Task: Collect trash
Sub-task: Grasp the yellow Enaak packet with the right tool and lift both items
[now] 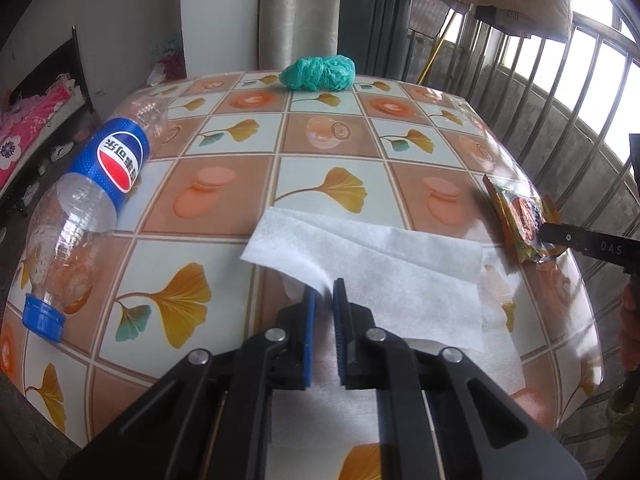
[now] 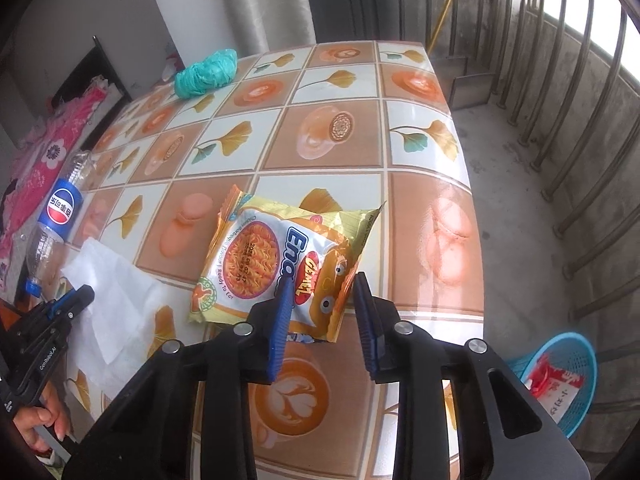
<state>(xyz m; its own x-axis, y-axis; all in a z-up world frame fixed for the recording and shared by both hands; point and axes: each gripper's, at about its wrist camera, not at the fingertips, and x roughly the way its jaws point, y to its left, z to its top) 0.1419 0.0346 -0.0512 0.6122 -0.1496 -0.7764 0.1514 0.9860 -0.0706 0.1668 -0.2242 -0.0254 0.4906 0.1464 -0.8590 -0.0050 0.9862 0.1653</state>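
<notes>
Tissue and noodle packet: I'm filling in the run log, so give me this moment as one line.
left gripper: shut on tissue | right gripper: astride noodle packet, grip unclear | bottle, green bag: on table

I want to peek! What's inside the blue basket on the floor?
The basket holds a red and white wrapper. Its wall and the right gripper hide the rest.

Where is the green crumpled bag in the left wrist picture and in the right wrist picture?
Left wrist view: the green crumpled bag lies at top centre, at the far edge of the table.
Right wrist view: the green crumpled bag lies at upper left, at the far left edge.
Shared landmark: the Pepsi bottle.
</notes>
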